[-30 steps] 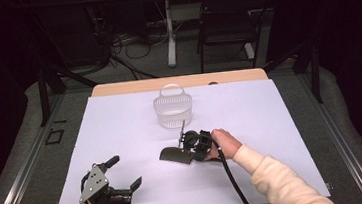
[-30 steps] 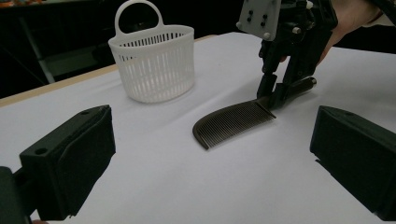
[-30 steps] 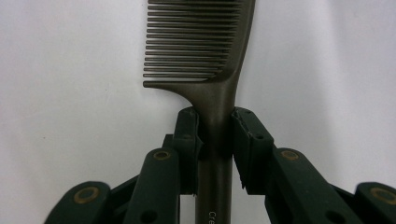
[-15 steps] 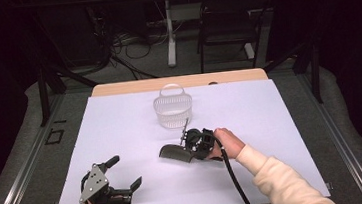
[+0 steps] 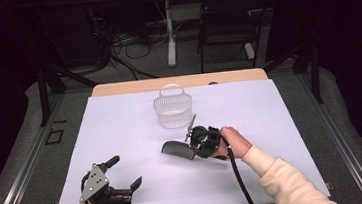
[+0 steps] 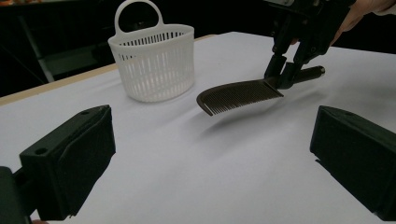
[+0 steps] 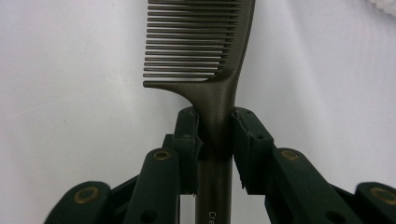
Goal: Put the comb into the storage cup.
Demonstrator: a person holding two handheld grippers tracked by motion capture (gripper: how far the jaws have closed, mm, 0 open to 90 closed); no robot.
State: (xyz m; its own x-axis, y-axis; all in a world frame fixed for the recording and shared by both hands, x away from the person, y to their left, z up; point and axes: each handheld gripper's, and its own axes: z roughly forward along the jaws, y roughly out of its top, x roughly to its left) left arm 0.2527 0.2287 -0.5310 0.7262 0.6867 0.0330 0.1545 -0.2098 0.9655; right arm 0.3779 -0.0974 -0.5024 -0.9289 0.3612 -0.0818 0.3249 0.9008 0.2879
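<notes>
So the comb (image 5: 177, 149) is clamped by the right gripper (image 5: 199, 144) at the neck, right where the handle meets the teeth, and it's held just above the white table (image 5: 121, 133), slightly tilted, teeth end pointed away from the hand. The right hand (image 5: 230, 143) is wrapped around the gripper body, with the sleeved forearm stretched in from the lower right corner and the gripper aimed left. The basket (image 5: 172, 109) is set just behind the comb, not touching. Down at the near left edge, the left gripper (image 5: 124, 180) is held low over the table, jaws spread wide apart with nothing between them.
</notes>
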